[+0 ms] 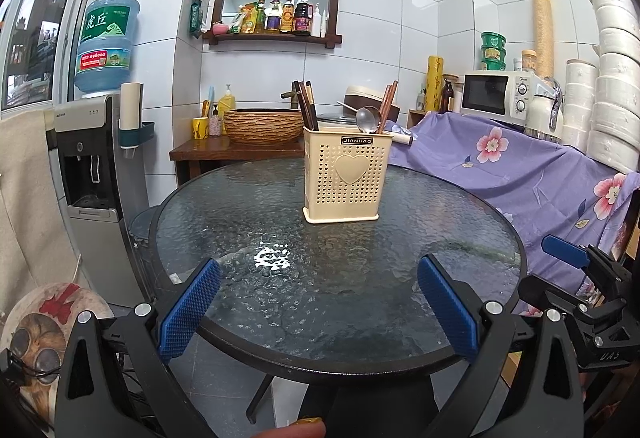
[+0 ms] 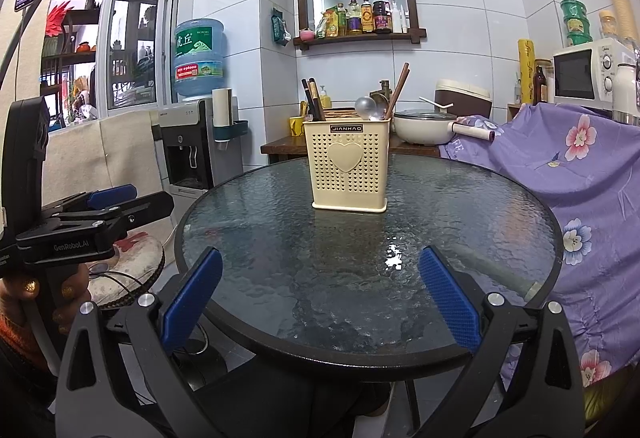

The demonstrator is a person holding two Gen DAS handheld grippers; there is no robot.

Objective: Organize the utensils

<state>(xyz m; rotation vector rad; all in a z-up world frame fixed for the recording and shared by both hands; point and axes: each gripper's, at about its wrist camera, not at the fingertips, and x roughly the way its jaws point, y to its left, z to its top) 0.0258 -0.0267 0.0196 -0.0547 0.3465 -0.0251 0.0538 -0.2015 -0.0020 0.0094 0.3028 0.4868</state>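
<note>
I hold one claw in each hand, and both hang just over the near edge of the round glass table (image 1: 224,302). My left claw (image 1: 318,312) has its blue pads (image 1: 188,310) spread wide apart, with nothing between them. My right claw (image 2: 320,304) is spread wide too, and it holds nothing.

The cream holder (image 1: 345,175) stands upright on the far side of the table from my claws. It has little holes all over and a big heart on the front. No claw touches it; both are well apart from it.

Inside the holder, some dark chopsticks (image 1: 308,105) stick up at its left end. Some brown chopsticks (image 1: 389,103) lean at its right end. A shiny metal ladle (image 1: 368,119) sits between them, with its round bowl poking up over the rim.

The table top around the holder is bare glass with a bright light spot (image 1: 273,257) in front of it, nearer to my claws.

Behind the holder is a woven basket (image 1: 264,125) on a dark wooden bench. To the right of the holder lies a purple flower cloth (image 1: 520,173), and a white microwave (image 1: 498,97) stands above it. To the left of the holder, well apart, stands a water cooler (image 1: 90,173) with a blue bottle on top.
</note>
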